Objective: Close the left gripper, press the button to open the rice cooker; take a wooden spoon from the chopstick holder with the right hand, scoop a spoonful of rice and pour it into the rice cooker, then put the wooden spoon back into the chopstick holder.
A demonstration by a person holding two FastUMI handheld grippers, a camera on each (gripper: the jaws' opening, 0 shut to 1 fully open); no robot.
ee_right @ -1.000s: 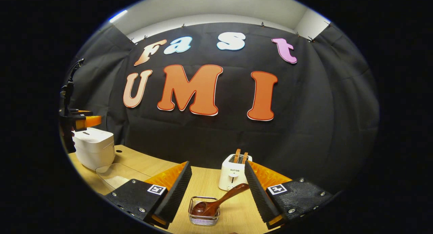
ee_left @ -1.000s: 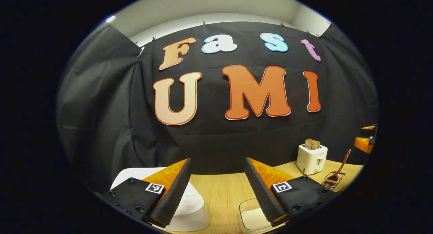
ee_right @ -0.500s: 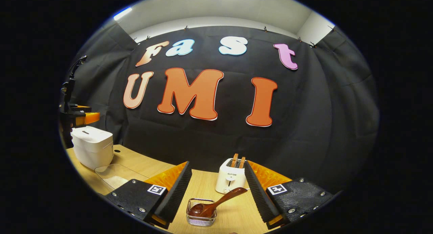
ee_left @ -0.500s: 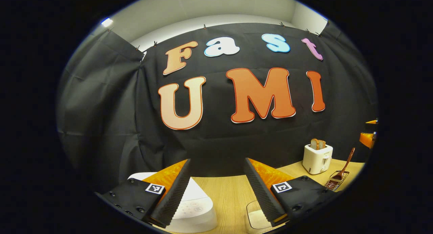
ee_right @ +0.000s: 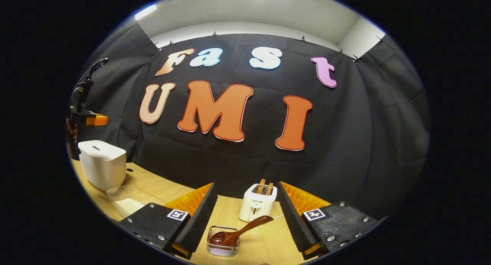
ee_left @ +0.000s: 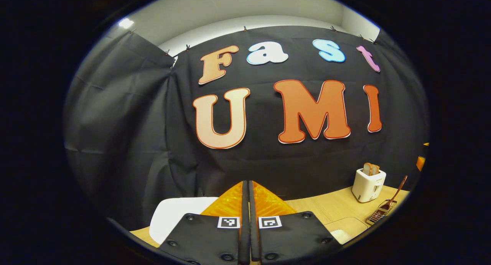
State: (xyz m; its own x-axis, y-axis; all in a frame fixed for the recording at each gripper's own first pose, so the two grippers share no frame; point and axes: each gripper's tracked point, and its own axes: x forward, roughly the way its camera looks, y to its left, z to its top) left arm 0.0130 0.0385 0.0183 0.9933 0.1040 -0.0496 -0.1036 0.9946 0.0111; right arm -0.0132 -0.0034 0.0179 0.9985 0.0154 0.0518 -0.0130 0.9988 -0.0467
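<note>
Left gripper [ee_left: 247, 203] clenched on nothing, fingers pressed flat together, hanging above the table. Just below and to its left, white rice cooker [ee_left: 176, 219], lid down; button hidden under the fingers in the left gripper view, so likely a short drop down and slightly left to press. From the right gripper view, same cooker [ee_right: 102, 168] at far left, small dark mark on top, left gripper [ee_right: 90, 120] poised well above it.

Right gripper [ee_right: 245, 215] spread wide, empty. Straight ahead between its fingers, wire chopstick holder [ee_right: 223, 245] with wooden spoon [ee_right: 239, 232], bowl in the basket, handle slanting up and right. Beyond, toaster [ee_right: 257, 202]. Clear rice tray [ee_right: 128, 200] between holder and cooker.
</note>
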